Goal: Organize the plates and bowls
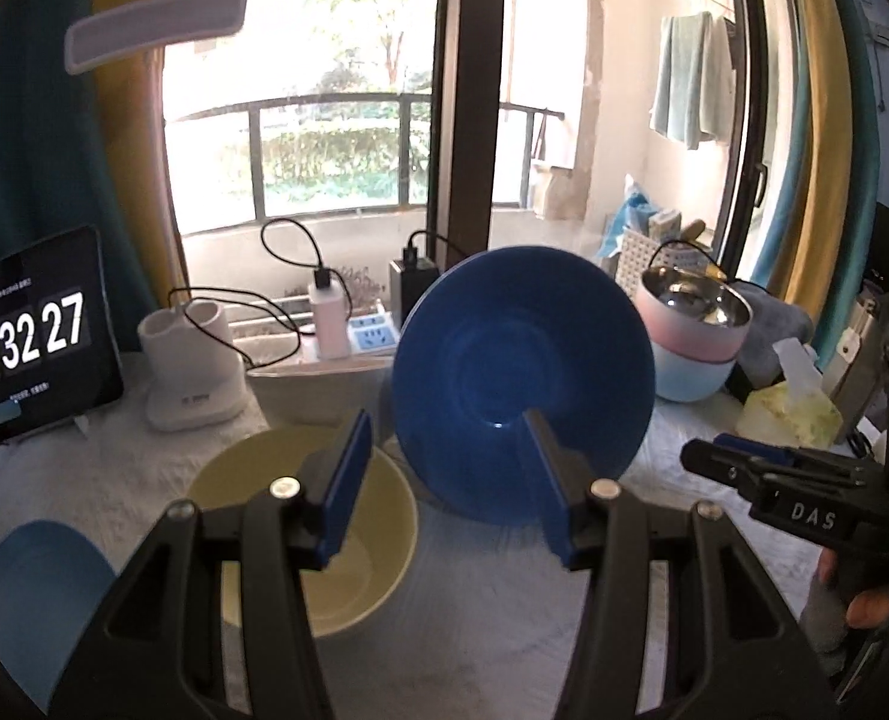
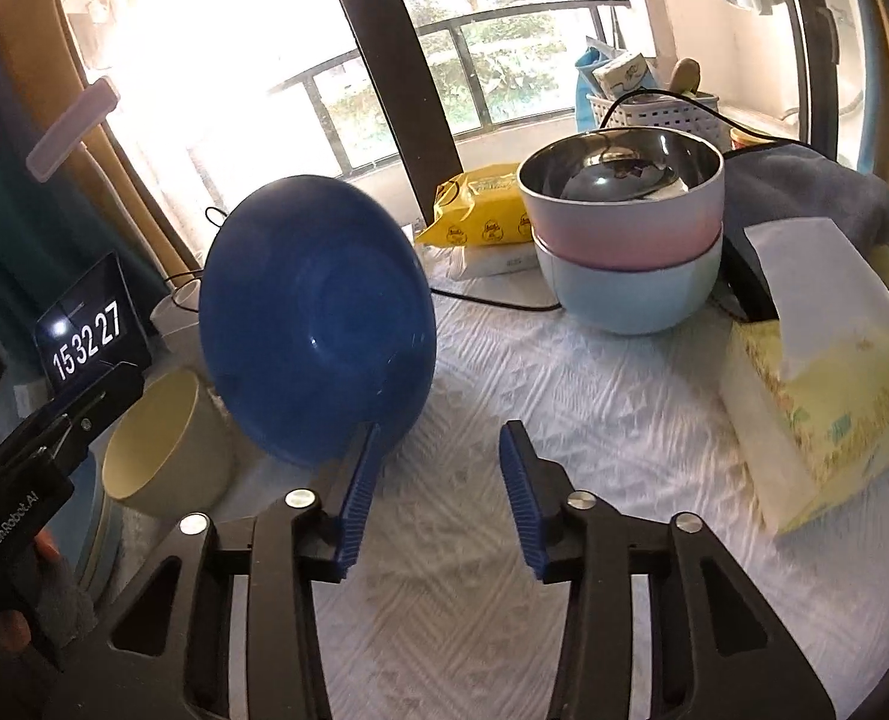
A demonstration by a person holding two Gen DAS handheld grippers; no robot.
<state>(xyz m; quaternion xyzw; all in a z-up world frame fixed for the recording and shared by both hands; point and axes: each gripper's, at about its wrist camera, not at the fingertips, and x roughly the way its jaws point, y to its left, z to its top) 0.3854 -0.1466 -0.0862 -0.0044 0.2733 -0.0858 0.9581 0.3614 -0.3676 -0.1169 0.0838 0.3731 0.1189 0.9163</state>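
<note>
My left gripper (image 1: 444,480) and right gripper (image 2: 438,498) both have jaws apart, nothing clamped. Dark blue plate (image 2: 315,318) stands tilted on edge against the yellow bowl (image 2: 165,444); a nudge could tip it flat or slide it. Stacked pink-over-blue bowls (image 2: 630,240) sit beyond.

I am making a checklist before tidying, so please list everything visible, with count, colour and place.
tilted plate: 1, dark blue, centre, on edge
flat plate: 1, light blue, near left
single bowl: 1, pale yellow, left of tilted plate
upper bowl: 1, pink, nested in lower bowl
lower bowl: 1, light blue, back right
tablet clock: 1, black, back left
tissue box: 1, yellow, right
packet: 1, yellow, by window
basket: 1, white, behind bowls
left gripper: 1, black, blue pads, open
right gripper: 1, same colours, open
</note>
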